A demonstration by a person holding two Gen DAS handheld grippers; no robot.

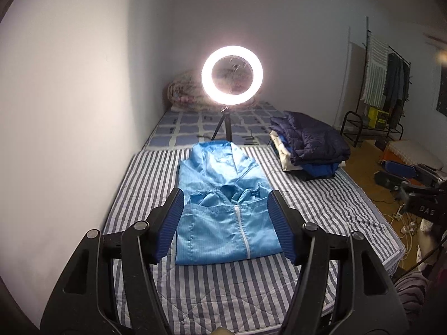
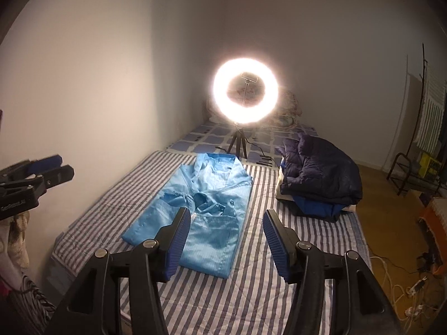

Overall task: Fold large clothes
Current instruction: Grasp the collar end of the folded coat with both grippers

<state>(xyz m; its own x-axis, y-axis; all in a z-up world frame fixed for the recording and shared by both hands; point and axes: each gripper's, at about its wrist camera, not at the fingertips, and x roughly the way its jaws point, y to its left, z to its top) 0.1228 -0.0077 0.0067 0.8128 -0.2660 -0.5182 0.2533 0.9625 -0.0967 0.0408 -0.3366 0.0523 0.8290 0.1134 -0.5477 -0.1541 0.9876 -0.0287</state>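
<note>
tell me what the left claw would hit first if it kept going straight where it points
Most likely the light blue jacket lying on the striped bed; the open left claw frames it, though depth is hard to judge.

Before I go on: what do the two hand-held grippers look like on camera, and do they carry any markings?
Both match: the left hand-held gripper and right hand-held gripper have black plastic frames with round metal bolt heads and two fingers faced with ribbed blue pads. White lettering, too blurred to read, marks the left one's body in the right wrist view.

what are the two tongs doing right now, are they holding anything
Left tongs: open, holding nothing, above the light blue garment.
Right tongs: open, holding nothing.
</note>
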